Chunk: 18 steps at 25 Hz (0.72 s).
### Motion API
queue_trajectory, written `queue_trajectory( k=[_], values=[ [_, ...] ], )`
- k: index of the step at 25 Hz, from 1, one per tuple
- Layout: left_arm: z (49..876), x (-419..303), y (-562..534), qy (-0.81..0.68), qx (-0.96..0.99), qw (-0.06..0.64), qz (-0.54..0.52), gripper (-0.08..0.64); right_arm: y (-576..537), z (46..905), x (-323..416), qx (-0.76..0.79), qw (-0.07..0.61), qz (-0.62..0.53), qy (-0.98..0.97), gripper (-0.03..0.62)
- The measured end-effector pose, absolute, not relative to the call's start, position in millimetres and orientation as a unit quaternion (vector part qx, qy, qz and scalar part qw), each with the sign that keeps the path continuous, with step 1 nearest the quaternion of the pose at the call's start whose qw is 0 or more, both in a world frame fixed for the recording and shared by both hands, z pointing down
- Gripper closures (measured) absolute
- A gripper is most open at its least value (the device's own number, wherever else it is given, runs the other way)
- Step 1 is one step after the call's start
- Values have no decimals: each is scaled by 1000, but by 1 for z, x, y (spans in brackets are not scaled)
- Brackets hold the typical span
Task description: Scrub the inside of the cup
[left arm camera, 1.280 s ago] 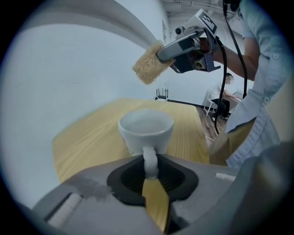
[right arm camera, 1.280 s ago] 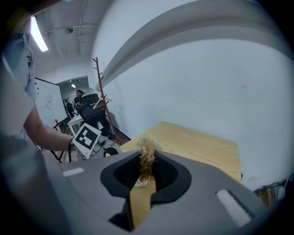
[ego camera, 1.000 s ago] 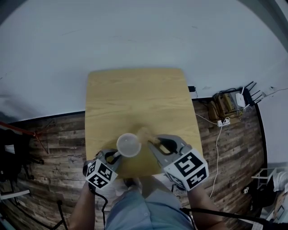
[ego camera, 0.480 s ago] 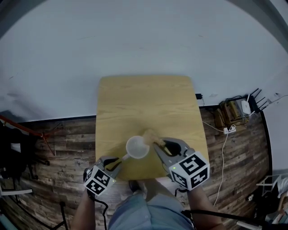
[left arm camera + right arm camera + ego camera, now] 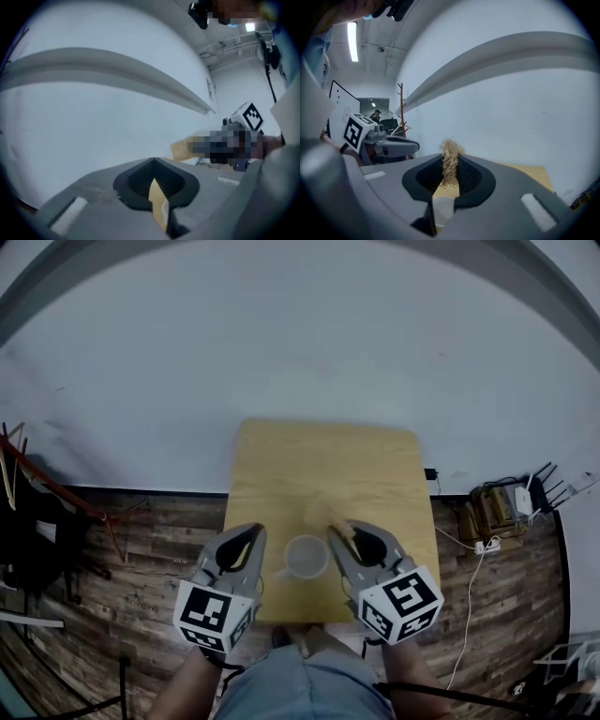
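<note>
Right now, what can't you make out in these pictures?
- Inside of the cup: head view, too small and hazy; neither gripper view shows it.
- The scrubber: right gripper view, jaws hide all but a straw-like tuft; head view blurs it.
- The right gripper: left gripper view, a mosaic patch covers its front.

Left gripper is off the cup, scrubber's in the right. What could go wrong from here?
1. The cup stands unheld near the front edge of the table; the left gripper has just closed empty beside it. Scrubbing one-handed may well shove or tip it off.
2. The right gripper pinches only a narrow tuft of the scrubber, which could pull free.
</note>
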<state>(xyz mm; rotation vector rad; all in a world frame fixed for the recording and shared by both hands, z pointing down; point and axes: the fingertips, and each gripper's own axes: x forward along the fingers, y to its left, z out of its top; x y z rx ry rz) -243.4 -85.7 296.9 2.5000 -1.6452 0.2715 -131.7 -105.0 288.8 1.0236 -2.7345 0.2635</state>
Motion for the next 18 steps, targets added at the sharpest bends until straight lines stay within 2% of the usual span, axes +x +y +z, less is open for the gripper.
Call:
queue_trajectory(
  k=[4,11,18],
  values=[
    [258,-242,-80,-584,808,3,77,538,-101,274,-137,351,87,71,-929,529],
    [238,-240,-77,-613,787,-20,58,538,-97,258,-142,352,90,35,-931,534],
    [234,-235,-69,-624,780,-1,46,538,-92,259,-142,352,91,32,-931,534]
  ],
)
